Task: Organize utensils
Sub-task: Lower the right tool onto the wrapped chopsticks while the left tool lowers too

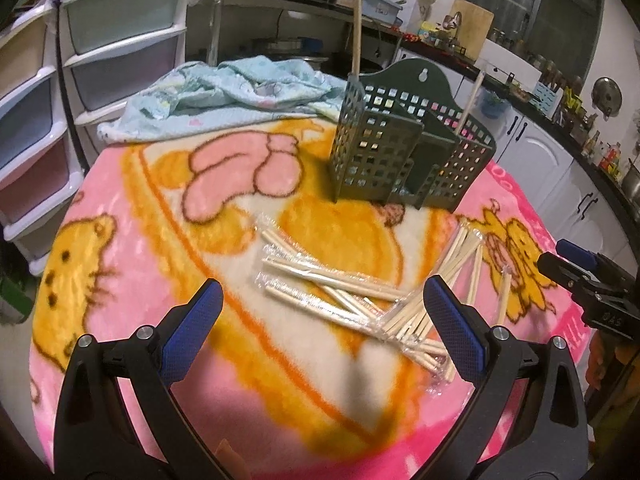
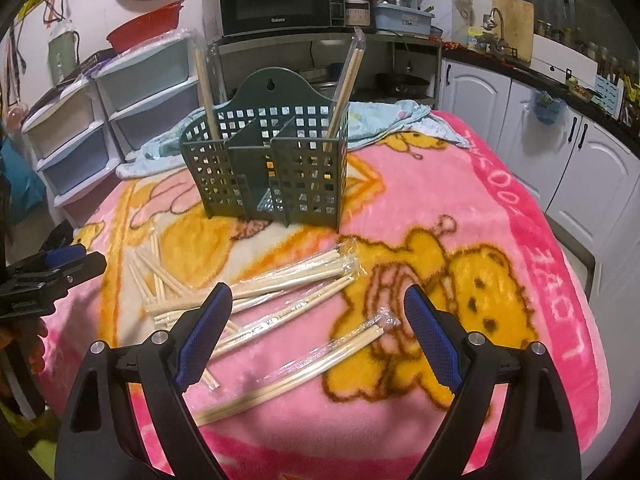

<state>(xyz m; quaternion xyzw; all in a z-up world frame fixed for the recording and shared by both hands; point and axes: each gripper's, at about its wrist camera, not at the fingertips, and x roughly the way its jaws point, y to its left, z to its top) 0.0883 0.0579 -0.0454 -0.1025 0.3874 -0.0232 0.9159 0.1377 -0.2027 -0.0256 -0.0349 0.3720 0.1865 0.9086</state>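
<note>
- While both grippers hang over the pink blanket point(image 2: 460, 184), neither holds anything: left gripper point(image 1: 322, 308) has jaws spread wide, nothing between the pads; right gripper point(image 2: 318, 312) likewise released, jaws wide.
- Green utensil holder point(image 2: 264, 168) stands upright on the blanket, behind the loose chopsticks, three compartments visible.
- One wrapped pair of chopsticks point(image 2: 346, 80) leans in the holder's right compartment in the right wrist view; another stick point(image 2: 206, 92) stands in the left one. Middle compartment looks bare.
- Wrapped chopsticks point(image 1: 320, 276) lie scattered flat on the blanket in front of the holder, some crossing; a fan of unwrapped-looking sticks point(image 1: 452, 272) beside them.
- One wrapped pair point(image 2: 304, 372) lies between the right gripper's fingers, on the blanket, not pinched.
- Blue towel point(image 1: 224, 92) bunched behind the holder.
- Microwave point(image 2: 280, 0) on the shelf beyond.
</note>
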